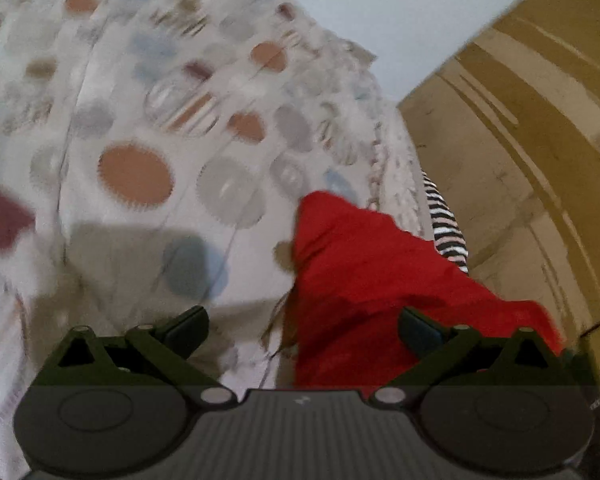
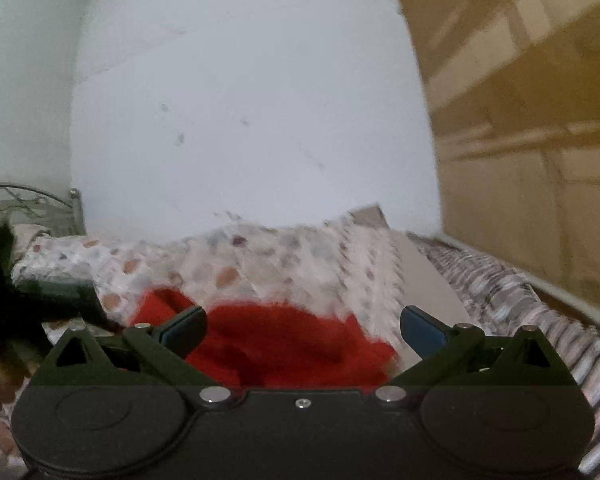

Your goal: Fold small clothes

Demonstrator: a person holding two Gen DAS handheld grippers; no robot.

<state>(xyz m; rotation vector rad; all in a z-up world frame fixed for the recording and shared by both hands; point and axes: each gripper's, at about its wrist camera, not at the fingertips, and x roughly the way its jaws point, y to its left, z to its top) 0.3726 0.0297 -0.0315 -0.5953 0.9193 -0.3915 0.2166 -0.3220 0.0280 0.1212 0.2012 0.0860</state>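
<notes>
On the dotted bedspread point(image 1: 140, 128), near its edge, a red garment point(image 1: 364, 272) is spread in a crumpled heap. The left gripper point(image 1: 303, 326) and right gripper point(image 2: 303, 326) are held above it, fingers spread wide, nothing gripped. A striped cloth point(image 1: 446, 224) is seen just beyond the garment.

Both grippers, left gripper point(image 1: 303, 330) and right gripper point(image 2: 303, 330), look the same: black ribbed body, silver screws, dark green linkages, blue-padded fingers point(image 2: 422, 330).

A red garment point(image 1: 360, 272) — crumpled, bunched into a peak — lies on the dotted bedspread point(image 1: 140, 120).
</notes>
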